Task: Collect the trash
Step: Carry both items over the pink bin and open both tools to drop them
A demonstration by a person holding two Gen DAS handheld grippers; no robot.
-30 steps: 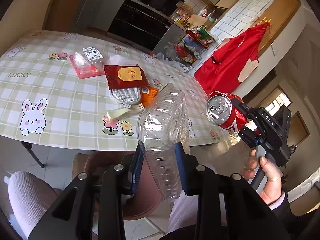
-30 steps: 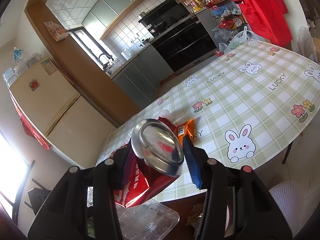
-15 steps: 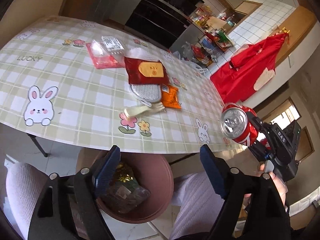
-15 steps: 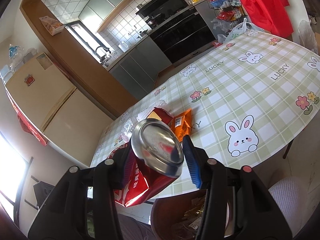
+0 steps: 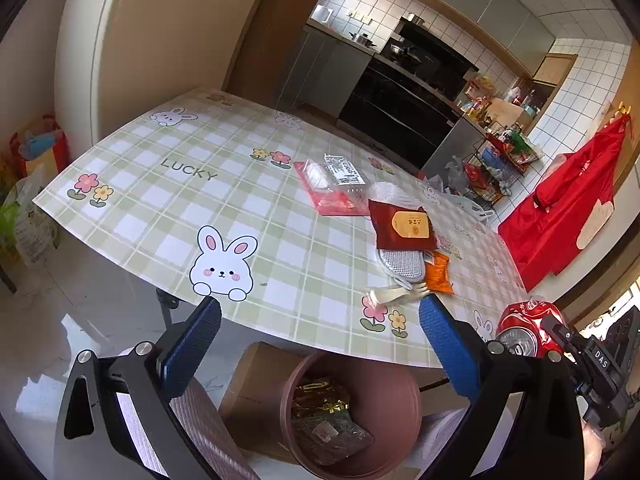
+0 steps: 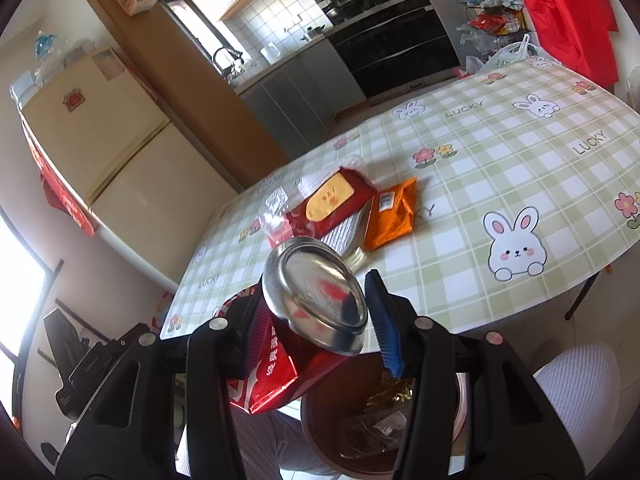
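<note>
Left gripper (image 5: 316,344): jaws have just been opening, now wide apart, empty; the clear bottle it held earlier is gone.
Right gripper (image 6: 316,320): clamped on crushed red can (image 6: 304,320), lower centre.
Can axis: silver base toward camera, tilted upward.
Bin (image 5: 396,384): bottom centre, below surface (image 5: 248,200).

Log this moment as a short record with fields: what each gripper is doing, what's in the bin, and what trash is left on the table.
left gripper: open, nothing between the fingers, jaws have just been opening, above the bin
right gripper: shut on crushed red can
bin: on the floor by the table edge, holds clear plastic and gold foil
table: red packet, orange packet, pink packet, white fork
</note>
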